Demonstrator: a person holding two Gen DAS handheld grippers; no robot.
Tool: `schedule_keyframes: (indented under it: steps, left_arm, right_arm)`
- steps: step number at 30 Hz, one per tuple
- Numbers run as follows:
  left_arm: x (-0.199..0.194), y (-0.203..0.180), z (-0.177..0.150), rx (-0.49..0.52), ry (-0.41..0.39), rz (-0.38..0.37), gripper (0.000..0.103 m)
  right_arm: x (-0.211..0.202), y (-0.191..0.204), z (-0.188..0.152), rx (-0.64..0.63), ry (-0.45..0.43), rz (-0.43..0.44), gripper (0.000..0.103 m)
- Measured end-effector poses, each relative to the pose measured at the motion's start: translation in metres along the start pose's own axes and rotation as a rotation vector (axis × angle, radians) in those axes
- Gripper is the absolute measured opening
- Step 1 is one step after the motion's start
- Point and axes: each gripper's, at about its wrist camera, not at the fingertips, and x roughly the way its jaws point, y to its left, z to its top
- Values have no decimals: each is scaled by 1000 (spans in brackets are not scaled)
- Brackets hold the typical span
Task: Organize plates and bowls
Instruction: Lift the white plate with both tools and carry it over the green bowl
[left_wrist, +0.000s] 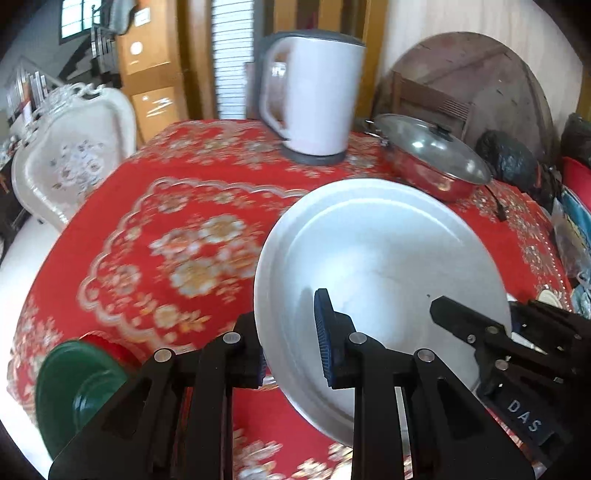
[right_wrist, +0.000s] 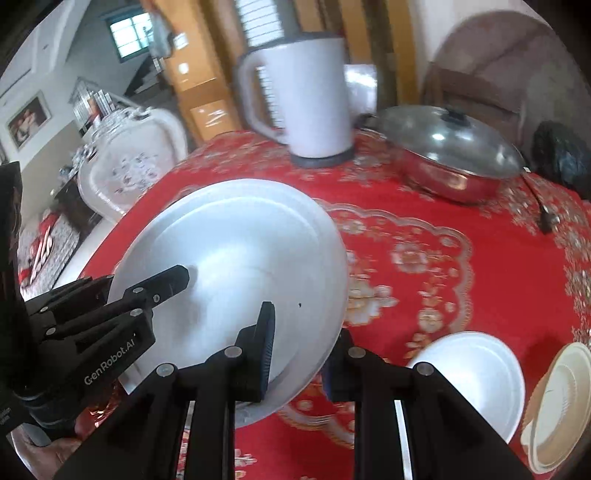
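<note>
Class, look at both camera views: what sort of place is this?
Probably a home dining area: a red patterned tablecloth, an electric kettle, a lidded steel pan and an ornate white chair.

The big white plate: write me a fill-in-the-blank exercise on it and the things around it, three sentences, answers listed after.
1. The big white plate is gripped on its rim by ____ hand-held grippers: the left hand-held gripper and the right hand-held gripper.
2. The tablecloth under it is mostly ____ in colour.
3. Behind the plate, beside the white kettle, the steel pan has its lid ____.

Missing words: two; red; on
</note>
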Motion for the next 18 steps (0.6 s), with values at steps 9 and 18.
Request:
schedule_keyframes:
  steps: [9, 18]
  left_arm:
    - [-36, 62, -30, -61, -25, 57, 22]
    - [-61, 103, -53, -110, -49, 80, 22]
  right_arm:
    - [8, 66, -7, -99, 4, 65, 23]
    - [10, 121, -11, -195, 13, 92, 23]
